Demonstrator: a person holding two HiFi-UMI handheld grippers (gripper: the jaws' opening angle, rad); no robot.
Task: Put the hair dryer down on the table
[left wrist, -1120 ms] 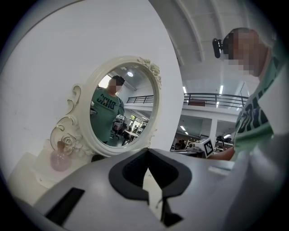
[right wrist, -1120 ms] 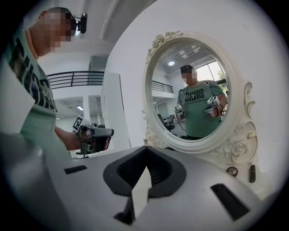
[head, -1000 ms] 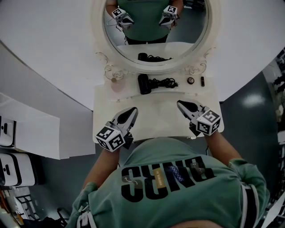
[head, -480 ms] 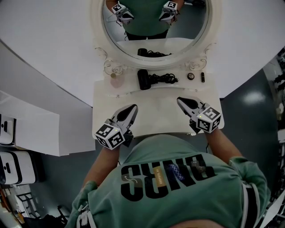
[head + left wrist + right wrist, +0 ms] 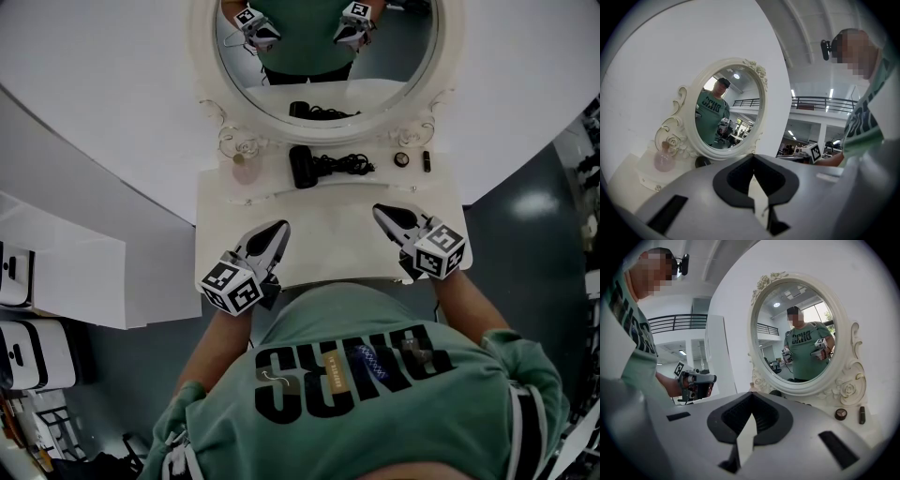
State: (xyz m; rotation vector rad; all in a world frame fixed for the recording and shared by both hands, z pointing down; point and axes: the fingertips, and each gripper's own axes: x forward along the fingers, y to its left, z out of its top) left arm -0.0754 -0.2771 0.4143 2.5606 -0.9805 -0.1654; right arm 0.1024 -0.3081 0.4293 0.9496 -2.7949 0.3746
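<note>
The black hair dryer (image 5: pixel 302 169) lies on the raised back shelf of the white vanity table (image 5: pixel 328 253), under the oval mirror (image 5: pixel 328 56). Its coiled black cord (image 5: pixel 345 167) trails to its right. Both grippers hover over the table's front part, well short of the dryer. My left gripper (image 5: pixel 280 228) is shut and empty, its tips meeting (image 5: pixel 752 157). My right gripper (image 5: pixel 378 214) is also shut on nothing, with its tips together (image 5: pixel 752 394). A dark bit of the dryer (image 5: pixel 702 161) shows past the left jaws.
A pink bottle (image 5: pixel 245 172) stands left of the dryer on the shelf. A small round compact (image 5: pixel 401 160) and a dark lipstick (image 5: pixel 427 161) lie at the shelf's right. The mirror's ornate white frame (image 5: pixel 412 141) rises behind. White units (image 5: pixel 28 356) stand on the floor at left.
The head view shifted slightly between the earliest frame and now. Both grippers stay in about the same place over the table front, and the dryer has not moved.
</note>
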